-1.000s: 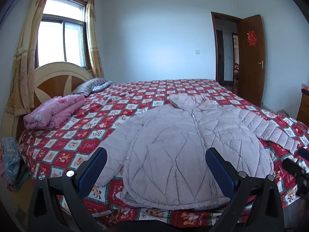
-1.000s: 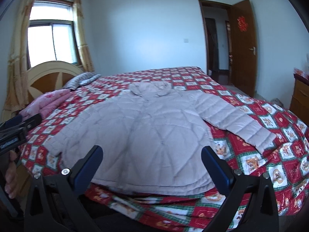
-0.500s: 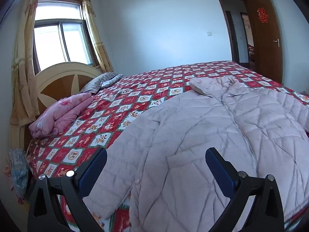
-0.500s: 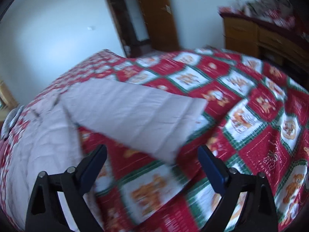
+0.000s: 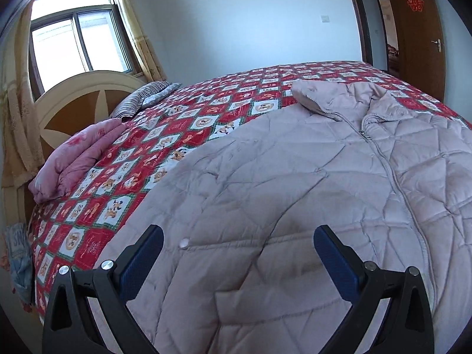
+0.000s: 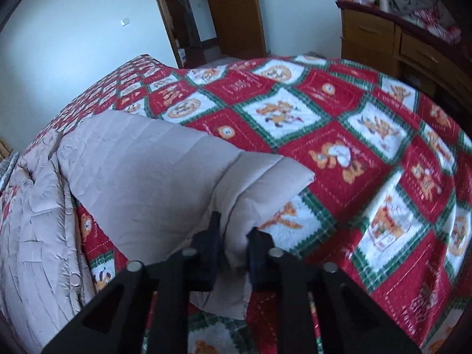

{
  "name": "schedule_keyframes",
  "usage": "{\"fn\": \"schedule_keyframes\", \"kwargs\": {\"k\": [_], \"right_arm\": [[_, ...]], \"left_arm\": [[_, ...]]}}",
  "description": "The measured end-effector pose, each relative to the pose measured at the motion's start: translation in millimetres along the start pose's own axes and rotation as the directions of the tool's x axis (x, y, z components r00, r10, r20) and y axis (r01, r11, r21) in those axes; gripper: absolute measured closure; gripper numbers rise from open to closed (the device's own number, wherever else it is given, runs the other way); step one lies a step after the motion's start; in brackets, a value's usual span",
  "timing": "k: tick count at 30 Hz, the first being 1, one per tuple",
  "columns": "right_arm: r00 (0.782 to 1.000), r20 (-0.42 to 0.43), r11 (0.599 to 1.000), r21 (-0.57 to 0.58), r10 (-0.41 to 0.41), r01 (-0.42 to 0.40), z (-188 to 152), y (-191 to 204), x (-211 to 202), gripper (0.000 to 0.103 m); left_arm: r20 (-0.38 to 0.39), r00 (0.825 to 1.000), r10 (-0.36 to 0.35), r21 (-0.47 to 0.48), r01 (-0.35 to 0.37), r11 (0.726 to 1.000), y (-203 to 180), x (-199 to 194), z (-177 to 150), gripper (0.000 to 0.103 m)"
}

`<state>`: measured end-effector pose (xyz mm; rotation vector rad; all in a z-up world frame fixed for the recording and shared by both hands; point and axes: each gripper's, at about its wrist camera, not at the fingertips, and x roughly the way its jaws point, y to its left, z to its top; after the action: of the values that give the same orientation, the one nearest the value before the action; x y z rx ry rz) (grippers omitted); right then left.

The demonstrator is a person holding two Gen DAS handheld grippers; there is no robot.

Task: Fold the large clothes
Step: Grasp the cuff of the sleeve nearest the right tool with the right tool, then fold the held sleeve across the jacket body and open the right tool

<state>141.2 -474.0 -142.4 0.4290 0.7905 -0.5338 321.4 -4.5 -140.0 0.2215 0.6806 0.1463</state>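
The pale pink quilted zip-up jacket (image 5: 295, 194) is lying flat on the red patchwork bedspread (image 6: 339, 135) while the right gripper (image 6: 233, 244) is closing on its sleeve (image 6: 165, 183) and the left gripper (image 5: 237, 253) is hovering wide open, holding nothing.

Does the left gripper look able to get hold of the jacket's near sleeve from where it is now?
Probably yes. The left gripper is open over the jacket, with nothing lying on the fabric between its fingers; the sleeve's cuff end is out of view, though.

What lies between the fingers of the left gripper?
Only the jacket, lying flat under the wide-open left gripper; its fingers do not press it. This shows in the left wrist view.
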Motion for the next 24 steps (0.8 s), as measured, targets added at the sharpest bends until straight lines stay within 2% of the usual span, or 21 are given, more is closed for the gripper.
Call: {"fn": "schedule_keyframes", "kwargs": {"k": [5,11,16,24], "right_arm": [[0.995,0.102,0.996,-0.087,-0.02,0.029,19,20,-17,0.093],[0.976,0.216,0.966,-0.258,0.03,0.027,39,89,-38,0.094],[0.961,0.238,0.908,-0.419,0.143,-0.031,38,167,-40,0.094],[0.932,0.197,0.774,-0.621,0.304,-0.121,11,289,-33,0.094]], "left_arm": [[-0.017,1.0,0.005,-0.009,-0.005,1.0,4,23,14,0.001],[-0.032,0.999,0.003,-0.044,-0.004,0.999,11,39,27,0.001],[-0.033,0.999,-0.004,-0.055,0.002,0.999,15,43,32,0.001],[-0.035,0.999,0.004,-0.086,-0.007,0.996,41,48,34,0.001]]}}
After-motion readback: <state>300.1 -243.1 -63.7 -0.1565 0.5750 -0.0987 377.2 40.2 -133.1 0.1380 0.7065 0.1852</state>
